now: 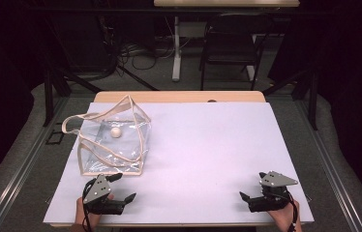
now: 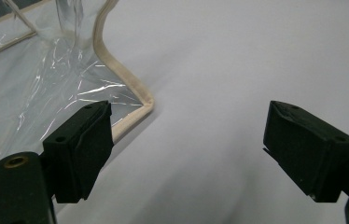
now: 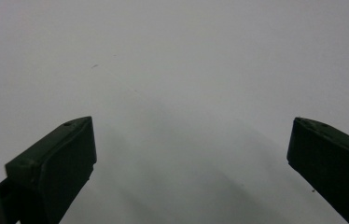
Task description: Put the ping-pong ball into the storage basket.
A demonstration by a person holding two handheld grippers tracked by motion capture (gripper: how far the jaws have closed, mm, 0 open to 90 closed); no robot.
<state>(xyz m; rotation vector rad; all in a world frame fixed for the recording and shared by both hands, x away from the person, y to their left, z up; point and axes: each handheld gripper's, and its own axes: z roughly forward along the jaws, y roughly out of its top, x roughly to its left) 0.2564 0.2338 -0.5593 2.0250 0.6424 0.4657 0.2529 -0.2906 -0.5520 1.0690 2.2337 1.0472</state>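
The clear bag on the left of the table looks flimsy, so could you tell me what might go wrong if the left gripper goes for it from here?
1. The clear bag is thin, creased plastic; the open left gripper, close to its near corner, may slip off or crumple it.
2. The small ball inside could roll out if the bag tips.
3. The right gripper is open over bare table, far from steadying anything.

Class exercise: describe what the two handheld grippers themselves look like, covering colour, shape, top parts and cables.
Both the left gripper and the right gripper are black, with two blocky, wedge-tipped jaws. Each carries a grey three-cornered plate with small dark holes on top, and a black cable trails back past the hand.
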